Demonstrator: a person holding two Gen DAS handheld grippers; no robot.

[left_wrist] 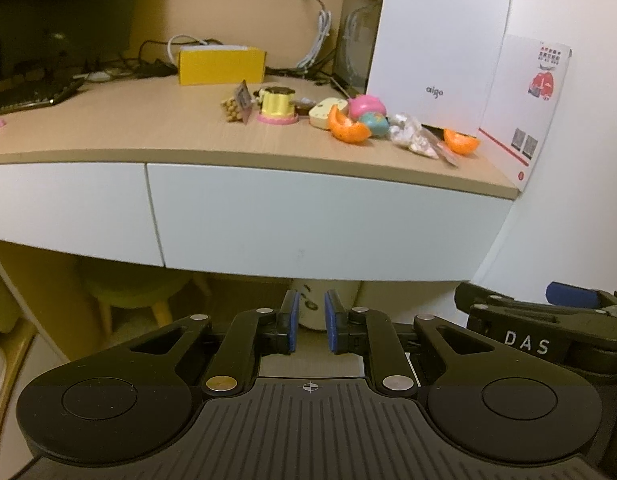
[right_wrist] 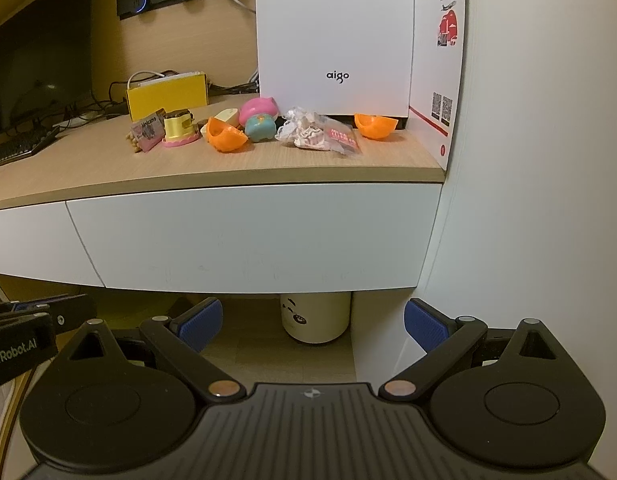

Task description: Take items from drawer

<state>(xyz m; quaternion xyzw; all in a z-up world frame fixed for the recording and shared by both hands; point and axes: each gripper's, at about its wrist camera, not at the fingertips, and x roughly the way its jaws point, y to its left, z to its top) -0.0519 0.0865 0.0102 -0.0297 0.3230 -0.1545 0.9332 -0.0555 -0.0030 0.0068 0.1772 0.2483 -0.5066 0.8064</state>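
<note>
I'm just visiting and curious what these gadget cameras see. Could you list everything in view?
wooden desk top: one, light brown, above the drawers
white drawer front: one, shut, under the desk top; part of a second to its left
tall white box marked aigo: one, at the back of the desk
white leaflet with red print: one, leaning on the wall
yellow cardboard box: one, back left
orange plastic half-shells: two, either side of a crumpled clear bag
pink and teal round toy: one, mid-row
yellow cake-shaped toy: one, left of the row
dark keyboard: one, far left
cream canister: one, on the floor under the desk
left gripper: black, blue pads, narrow gap, empty
right gripper: black, blue pads, wide open
</note>
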